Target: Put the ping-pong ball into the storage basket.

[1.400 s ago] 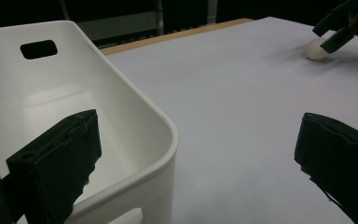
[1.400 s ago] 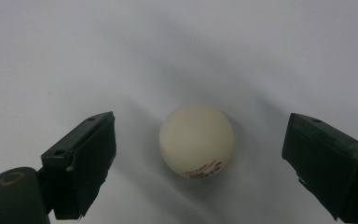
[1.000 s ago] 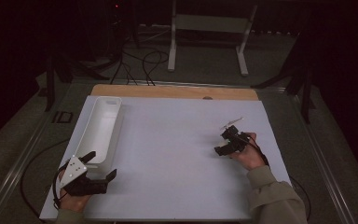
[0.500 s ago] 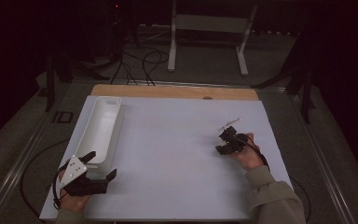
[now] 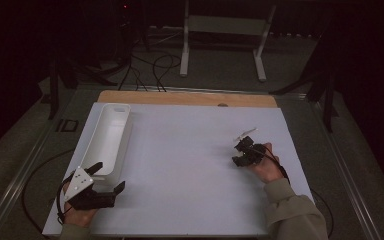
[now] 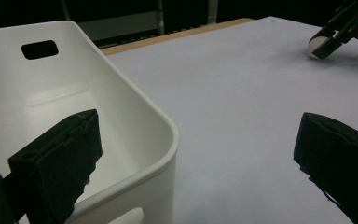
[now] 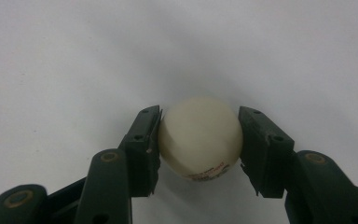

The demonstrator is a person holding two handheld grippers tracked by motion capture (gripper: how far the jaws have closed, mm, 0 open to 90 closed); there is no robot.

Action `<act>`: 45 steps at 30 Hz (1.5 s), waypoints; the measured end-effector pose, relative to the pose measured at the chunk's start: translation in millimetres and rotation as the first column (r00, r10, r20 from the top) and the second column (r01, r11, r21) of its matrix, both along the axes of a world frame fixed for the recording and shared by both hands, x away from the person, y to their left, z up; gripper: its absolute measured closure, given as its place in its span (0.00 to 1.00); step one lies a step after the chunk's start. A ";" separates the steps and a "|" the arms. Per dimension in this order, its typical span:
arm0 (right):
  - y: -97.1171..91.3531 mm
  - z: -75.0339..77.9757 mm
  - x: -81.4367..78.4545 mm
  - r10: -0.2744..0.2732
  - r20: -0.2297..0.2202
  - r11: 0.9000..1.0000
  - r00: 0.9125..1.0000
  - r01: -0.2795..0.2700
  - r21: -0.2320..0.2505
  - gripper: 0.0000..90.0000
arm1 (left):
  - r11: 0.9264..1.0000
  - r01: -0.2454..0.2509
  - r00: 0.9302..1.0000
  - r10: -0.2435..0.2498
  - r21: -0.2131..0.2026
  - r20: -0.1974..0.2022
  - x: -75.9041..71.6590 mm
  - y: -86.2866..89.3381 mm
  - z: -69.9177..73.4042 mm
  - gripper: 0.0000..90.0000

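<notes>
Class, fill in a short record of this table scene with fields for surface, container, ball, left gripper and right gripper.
surface: white sheet over a wooden table
container: long white bin with a handle slot, at the sheet's left side, nothing seen inside
ball: cream ball with small red print, on the sheet
left gripper: left gripper open, jaws either side of the bin's near corner
right gripper: right gripper has just closed its jaws on the ball

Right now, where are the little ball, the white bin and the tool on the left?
ball (image 7: 199, 137), right gripper view: middle of its cream surface.
white bin (image 5: 105, 140), high view: its inner floor.
left tool (image 5: 106, 176), high view: midway between its two black tips, astride the bin's near end.
</notes>
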State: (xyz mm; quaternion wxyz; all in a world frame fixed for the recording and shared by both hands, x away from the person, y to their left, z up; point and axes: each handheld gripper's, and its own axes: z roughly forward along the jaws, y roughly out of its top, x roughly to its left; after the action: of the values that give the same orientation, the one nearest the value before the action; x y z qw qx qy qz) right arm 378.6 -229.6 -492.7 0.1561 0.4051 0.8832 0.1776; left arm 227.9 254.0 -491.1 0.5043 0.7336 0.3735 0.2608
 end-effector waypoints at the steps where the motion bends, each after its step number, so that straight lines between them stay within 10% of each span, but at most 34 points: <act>1: 0.8 0.2 -0.7 0.002 0.002 1.000 1.000 -0.002 -0.004 0.56 | 1.000 0.000 1.000 0.000 0.000 0.000 0.0 0.0 0.0 0.02; 45: 18.1 23.2 -23.5 0.053 0.042 0.998 0.998 -0.054 0.025 0.56 | 1.000 -0.001 1.000 0.001 0.000 0.000 -0.1 0.1 0.0 0.02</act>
State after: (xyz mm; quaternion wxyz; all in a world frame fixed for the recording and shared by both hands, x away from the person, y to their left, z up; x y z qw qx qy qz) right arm 355.1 -211.5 -469.5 0.1644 0.3794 0.8879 0.2014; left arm 227.8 254.2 -491.1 0.5041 0.7335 0.3737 0.2610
